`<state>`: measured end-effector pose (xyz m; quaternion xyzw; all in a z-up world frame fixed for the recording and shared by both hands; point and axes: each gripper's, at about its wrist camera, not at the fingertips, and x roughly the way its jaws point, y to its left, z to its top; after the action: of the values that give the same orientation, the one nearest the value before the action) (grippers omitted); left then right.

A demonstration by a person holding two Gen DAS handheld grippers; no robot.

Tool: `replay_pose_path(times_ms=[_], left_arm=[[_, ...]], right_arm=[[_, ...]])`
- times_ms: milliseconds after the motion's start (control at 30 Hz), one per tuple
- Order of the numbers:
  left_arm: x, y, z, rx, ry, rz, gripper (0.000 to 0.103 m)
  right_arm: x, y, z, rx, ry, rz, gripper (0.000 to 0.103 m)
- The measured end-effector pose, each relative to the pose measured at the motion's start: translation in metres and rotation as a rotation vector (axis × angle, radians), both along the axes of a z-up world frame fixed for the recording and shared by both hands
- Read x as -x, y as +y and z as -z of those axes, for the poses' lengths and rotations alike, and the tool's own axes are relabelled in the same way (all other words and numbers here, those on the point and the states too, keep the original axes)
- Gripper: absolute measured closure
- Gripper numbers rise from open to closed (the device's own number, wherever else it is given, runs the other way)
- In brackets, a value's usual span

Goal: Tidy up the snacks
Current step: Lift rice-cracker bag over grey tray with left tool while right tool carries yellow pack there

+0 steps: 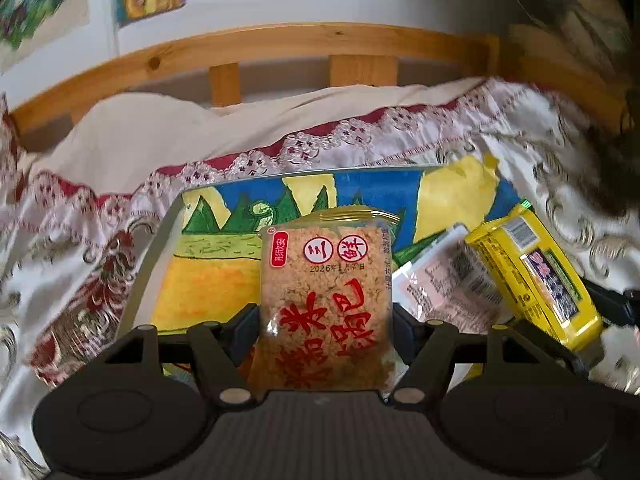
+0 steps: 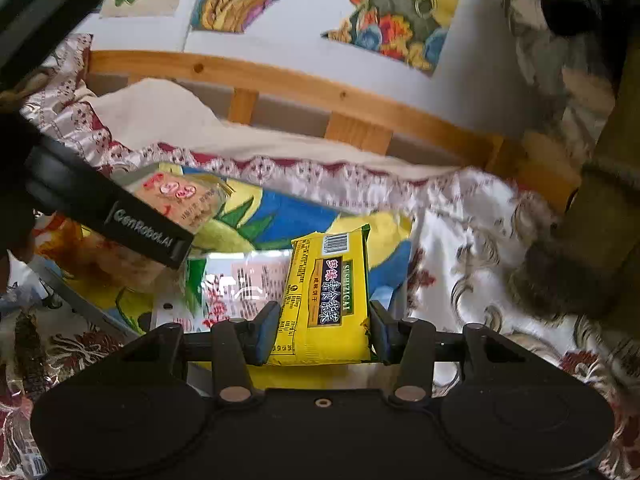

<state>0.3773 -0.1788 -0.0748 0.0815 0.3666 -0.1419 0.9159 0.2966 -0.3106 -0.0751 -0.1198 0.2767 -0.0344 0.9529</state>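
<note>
My left gripper [image 1: 325, 322] is shut on a clear packet of brown rice crackers with red writing [image 1: 324, 300], held upright above a painted tray [image 1: 208, 264]. In the right wrist view the same packet [image 2: 180, 200] shows at the left behind the left gripper's black finger [image 2: 120, 220]. My right gripper [image 2: 325, 330] is shut on a yellow biscuit packet [image 2: 328, 292], which also shows at the right of the left wrist view [image 1: 532, 276]. A white and pink packet [image 1: 448, 284] lies flat on the tray between them [image 2: 240, 280].
The tray lies on a bed with a white floral cover [image 2: 480, 280] and a red lace-trimmed edge [image 1: 320, 140]. A wooden bed rail [image 1: 280, 46] runs behind. Paintings [image 2: 392, 8] hang on the white wall.
</note>
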Motion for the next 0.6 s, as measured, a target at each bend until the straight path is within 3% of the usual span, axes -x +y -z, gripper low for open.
replay_pose_path(times_ms=[367, 600], left_arm=[[-0.002, -0.027, 0.008, -0.157, -0.042, 0.043, 0.031], [-0.005, -0.038, 0.010, -0.209, -0.039, 0.062, 0.030]], right_arm=[[-0.005, -0.003, 0.009, -0.041, 0.048, 0.001, 0.054], [-0.009, -0.003, 0.013, -0.042, 0.062, 0.006, 0.054]])
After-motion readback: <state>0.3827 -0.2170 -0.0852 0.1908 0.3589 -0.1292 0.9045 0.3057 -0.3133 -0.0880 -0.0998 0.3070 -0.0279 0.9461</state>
